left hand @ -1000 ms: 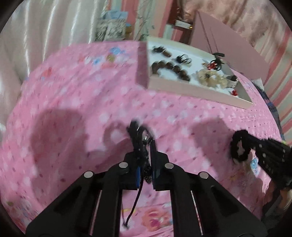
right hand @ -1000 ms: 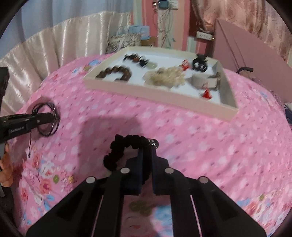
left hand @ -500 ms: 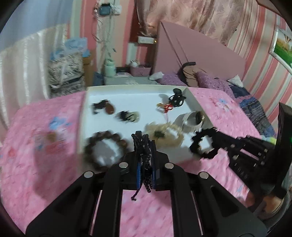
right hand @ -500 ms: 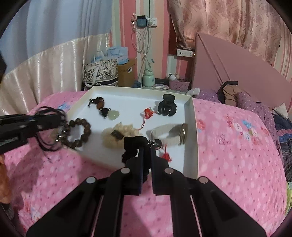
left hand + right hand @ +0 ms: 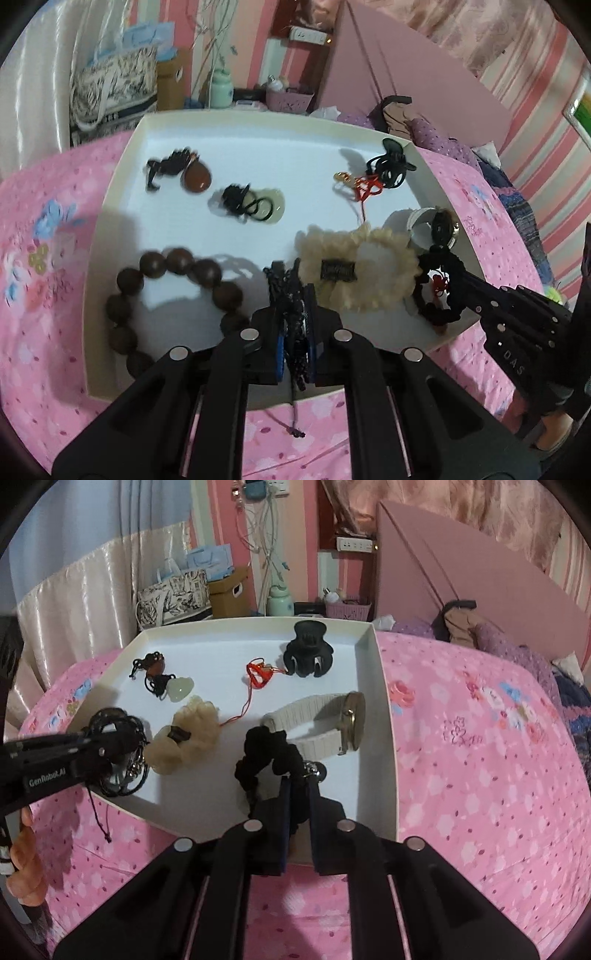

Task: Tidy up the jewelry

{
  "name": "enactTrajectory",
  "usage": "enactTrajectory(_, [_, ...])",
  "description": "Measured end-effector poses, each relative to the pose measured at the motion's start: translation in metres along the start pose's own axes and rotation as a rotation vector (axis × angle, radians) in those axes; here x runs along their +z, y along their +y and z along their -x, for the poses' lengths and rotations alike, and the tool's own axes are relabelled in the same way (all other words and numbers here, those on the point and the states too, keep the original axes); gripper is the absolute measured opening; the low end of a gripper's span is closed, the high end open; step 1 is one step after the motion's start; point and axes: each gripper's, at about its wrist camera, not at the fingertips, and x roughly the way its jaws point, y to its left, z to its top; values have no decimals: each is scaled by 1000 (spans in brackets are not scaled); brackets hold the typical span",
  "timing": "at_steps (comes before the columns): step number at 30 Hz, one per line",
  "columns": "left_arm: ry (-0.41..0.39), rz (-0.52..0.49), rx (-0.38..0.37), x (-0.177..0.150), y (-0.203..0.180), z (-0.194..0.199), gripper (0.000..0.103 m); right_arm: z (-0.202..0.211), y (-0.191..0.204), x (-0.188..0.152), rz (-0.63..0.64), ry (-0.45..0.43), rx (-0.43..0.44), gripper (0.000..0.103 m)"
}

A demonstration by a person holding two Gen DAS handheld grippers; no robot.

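Two claws over the tray (image 5: 384, 716) — "GenRobot.AI" left claw (image 5: 294, 295) grips black cords (image 5: 118, 753), right claw (image 5: 300, 786) a black scrunchie (image 5: 258, 757).

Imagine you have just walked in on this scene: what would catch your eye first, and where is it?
First, the white tray on the pink bedspread, scattered with jewelry. Next, the two grippers over its near edge: the left gripper shut on a black cord bracelet, the right gripper shut on a black scrunchie. Then the cream scrunchie mid-tray, and the dark bead bracelet at the tray's left in the left wrist view.
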Motion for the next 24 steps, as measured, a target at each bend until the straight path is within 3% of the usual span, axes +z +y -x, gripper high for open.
enactTrajectory(1, [13,13,-16,-1,3,-1,13,0,-1,0,-7,9,6,10])
enactTrajectory(2, [25,20,-25,-2,4,0,29,1,-2,1,-19,12,17,16])
enactTrajectory(3, [28,25,-23,-2,6,1,39,3,-3,1,-25,9,19,24])
enactTrajectory(4, [8,26,-21,-4,6,8,51,7,-4,1,-29,5,10,48])
enactTrajectory(5, [-6,22,-7,-4,5,13,66,10,-4,2,-31,-3,3,60])
enactTrajectory(7, [-37,14,15,-5,4,25,78,16,-6,2,-34,-15,0,60])
enactTrajectory(10, [-58,21,13,-6,5,43,79,26,-10,3,-55,-32,9,60])
enactTrajectory(13, [-96,18,34,-13,6,68,87,45,-12,0,-63,-72,-7,68])
enactTrajectory(19, [-223,-1,181,-52,1,124,100,88,-11,-28,-58,-147,-57,74])
enactTrajectory(21, [-248,17,236,-68,1,138,100,106,-6,-46,-58,-186,-88,83])
enactTrajectory(24, [-292,24,311,-100,-4,158,100,129,3,-72,-51,-232,-112,85])
